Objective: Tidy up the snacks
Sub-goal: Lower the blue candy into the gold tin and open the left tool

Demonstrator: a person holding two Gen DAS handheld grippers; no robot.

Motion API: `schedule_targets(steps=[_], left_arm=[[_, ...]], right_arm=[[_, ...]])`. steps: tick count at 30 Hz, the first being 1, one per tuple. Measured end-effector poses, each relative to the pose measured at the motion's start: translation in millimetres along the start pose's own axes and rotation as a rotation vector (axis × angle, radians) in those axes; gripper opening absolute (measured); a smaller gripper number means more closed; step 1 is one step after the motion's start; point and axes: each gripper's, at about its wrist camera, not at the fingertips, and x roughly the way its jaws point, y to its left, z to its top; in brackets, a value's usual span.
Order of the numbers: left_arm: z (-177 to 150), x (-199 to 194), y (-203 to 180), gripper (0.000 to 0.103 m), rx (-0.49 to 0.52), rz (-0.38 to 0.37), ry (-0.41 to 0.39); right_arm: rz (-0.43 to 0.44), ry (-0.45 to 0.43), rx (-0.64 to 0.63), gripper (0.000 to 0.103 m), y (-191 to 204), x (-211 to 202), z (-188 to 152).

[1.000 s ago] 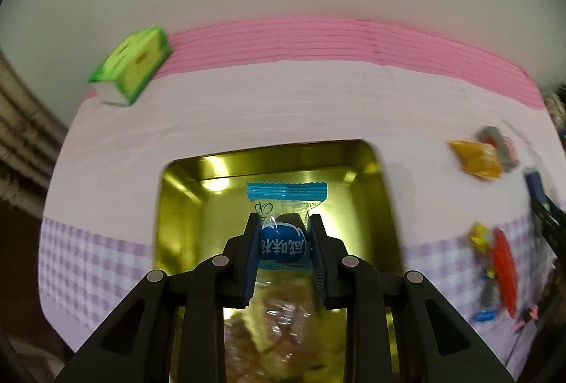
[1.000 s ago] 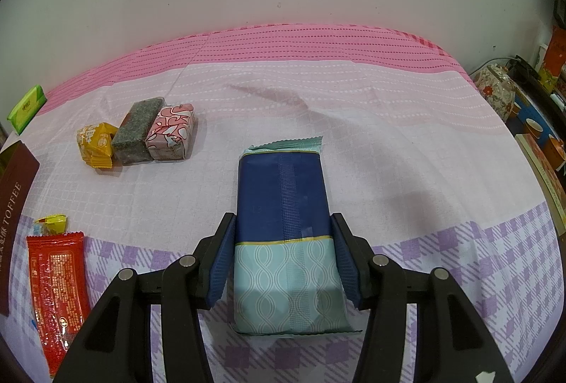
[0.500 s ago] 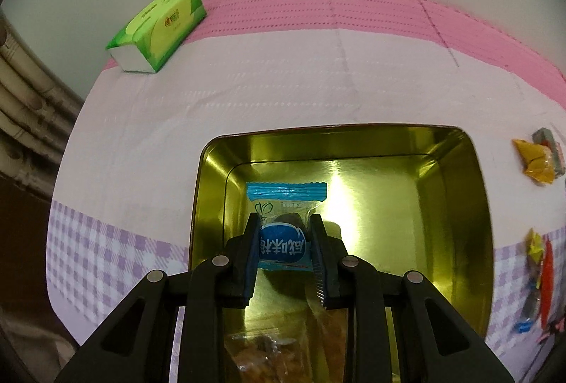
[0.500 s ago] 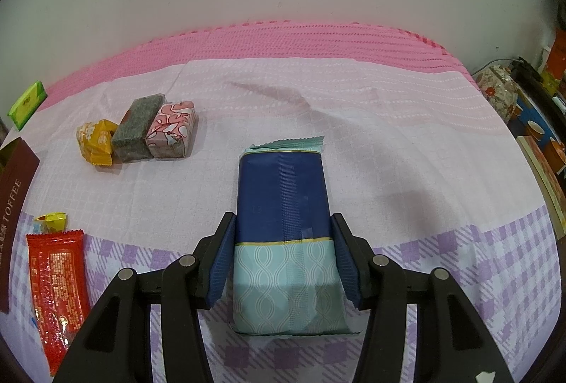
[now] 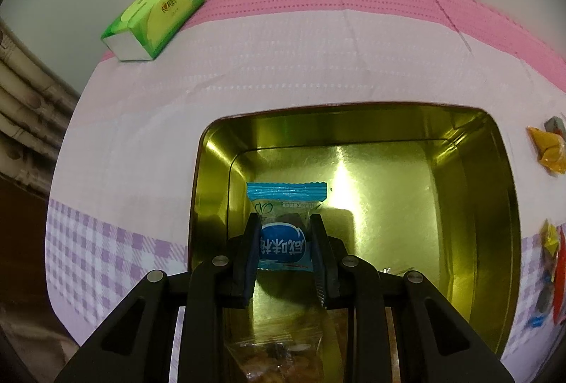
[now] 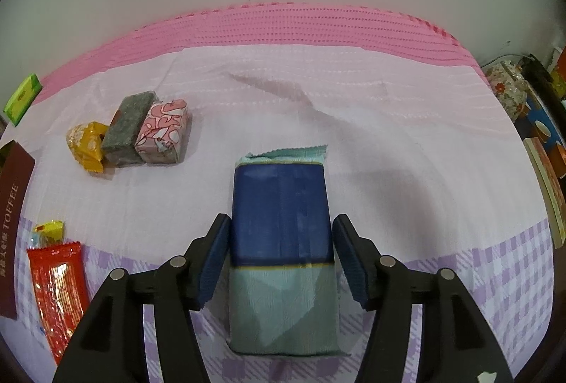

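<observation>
My left gripper (image 5: 283, 224) is shut on a small blue-and-clear candy packet (image 5: 285, 227) and holds it inside the open gold tin (image 5: 470, 135), above its shiny floor. A clear bag of brown snacks (image 5: 279, 353) lies in the tin under the gripper. My right gripper (image 6: 281, 227) stands around a navy and pale-teal snack pack (image 6: 281, 234) that lies on the cloth; small gaps show between the pads and the pack. A yellow candy (image 6: 86, 144), a grey bar (image 6: 127, 128) and a pink patterned pack (image 6: 162, 132) lie together at the left.
A green tissue box (image 5: 155, 15) sits at the back left by the wall. A red wrapper (image 6: 58, 291), a small yellow candy (image 6: 49, 229) and the maroon toffee tin lid (image 6: 12, 224) lie at the left. Boxes and clutter (image 6: 537, 135) line the right edge.
My left gripper has moved with the candy packet over and down into the gold tin. My right gripper's jaws have parted slightly from the navy pack.
</observation>
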Motion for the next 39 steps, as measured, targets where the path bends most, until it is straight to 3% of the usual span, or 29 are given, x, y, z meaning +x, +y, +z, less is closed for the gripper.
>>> schedule_targets(steps=[5,17,22,27,39], left_arm=[[1,1,0,0.027,0.014,0.001,-0.002],[1,4,5,0.029,0.012,-0.015,-0.002],[-3,2,4,0.037,0.023,-0.018,-0.006],[-9,-4,0,0.053,0.038,-0.018,-0.021],[-32,-42,-6,0.059,0.040,0.030,-0.145]], right_arm=[[0.002,0.023,-0.013,0.046,5,1,5],[-0.018,0.050,-0.003,0.046,15,-2,3],[-0.026,0.052,0.005,0.046,18,-4,1],[-0.032,0.055,0.005,0.046,22,-5,0],[-0.029,0.048,0.003,0.046,33,-13,-1]])
